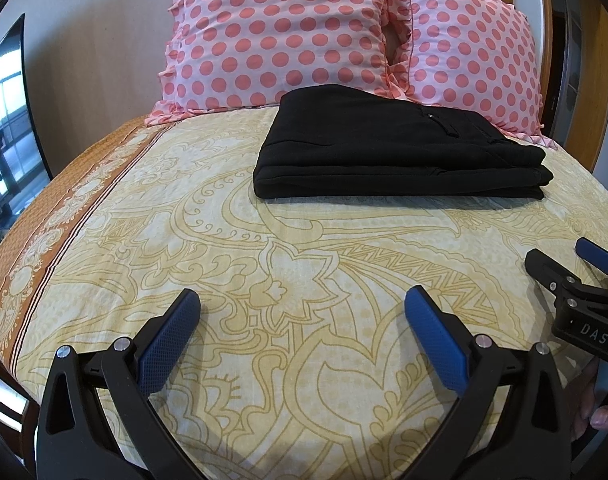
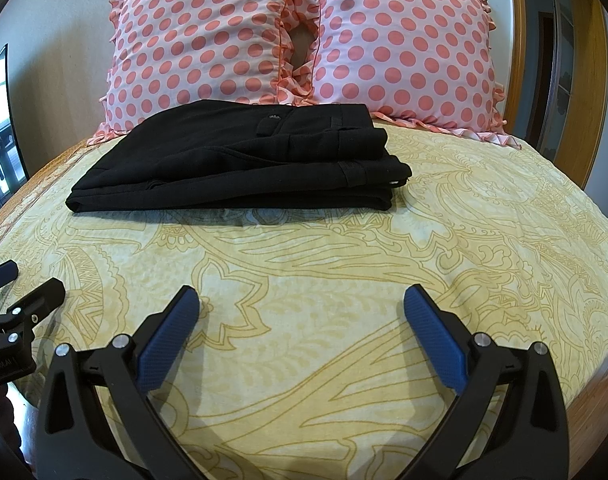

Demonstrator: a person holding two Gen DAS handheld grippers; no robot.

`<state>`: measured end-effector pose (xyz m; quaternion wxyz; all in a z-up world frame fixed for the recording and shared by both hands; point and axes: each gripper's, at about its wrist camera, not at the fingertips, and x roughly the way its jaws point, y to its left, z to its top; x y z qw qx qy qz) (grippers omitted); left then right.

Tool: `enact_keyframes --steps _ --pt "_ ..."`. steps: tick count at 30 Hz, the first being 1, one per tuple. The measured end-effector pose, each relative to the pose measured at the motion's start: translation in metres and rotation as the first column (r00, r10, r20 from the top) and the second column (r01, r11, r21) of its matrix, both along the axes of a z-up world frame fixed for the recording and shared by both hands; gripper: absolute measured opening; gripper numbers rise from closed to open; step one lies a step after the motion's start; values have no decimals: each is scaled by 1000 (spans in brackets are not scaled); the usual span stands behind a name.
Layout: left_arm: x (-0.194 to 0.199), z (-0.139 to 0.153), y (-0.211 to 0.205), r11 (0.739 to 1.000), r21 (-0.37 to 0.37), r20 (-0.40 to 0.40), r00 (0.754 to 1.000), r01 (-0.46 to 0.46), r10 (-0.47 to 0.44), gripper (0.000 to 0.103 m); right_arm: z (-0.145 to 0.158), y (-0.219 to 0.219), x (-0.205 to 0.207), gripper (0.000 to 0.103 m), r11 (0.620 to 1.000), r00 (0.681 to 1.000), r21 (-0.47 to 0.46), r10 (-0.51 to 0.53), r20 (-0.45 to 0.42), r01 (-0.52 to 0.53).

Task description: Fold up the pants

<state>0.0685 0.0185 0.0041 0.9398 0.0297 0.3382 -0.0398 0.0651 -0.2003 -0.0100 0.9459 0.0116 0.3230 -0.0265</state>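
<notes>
The black pants lie folded in a flat stack on the yellow patterned bedsheet, just in front of the pillows. They also show in the right wrist view, with the waistband and a back pocket on top. My left gripper is open and empty, low over the sheet and well short of the pants. My right gripper is open and empty too, at the same distance. The right gripper shows at the right edge of the left wrist view, and the left gripper at the left edge of the right wrist view.
Two pink pillows with coral dots lean against the wall behind the pants. An orange border runs along the sheet's left edge. A dark screen stands at the left and a wooden door frame at the right.
</notes>
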Motion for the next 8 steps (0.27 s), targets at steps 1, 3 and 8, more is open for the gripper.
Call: enact_keyframes --steps 1,3,8 --pt "0 -1 0 1000 -1 1 1000 1 -1 102 0 0 0 101 1000 1000 0 0 1 0" --pt "1 -1 0 1000 -1 -1 1000 1 -1 102 0 0 0 101 1000 1000 0 0 0 0" --pt "0 -1 0 1000 -1 -6 1000 1 -1 102 0 0 0 101 1000 1000 0 -1 0 1"
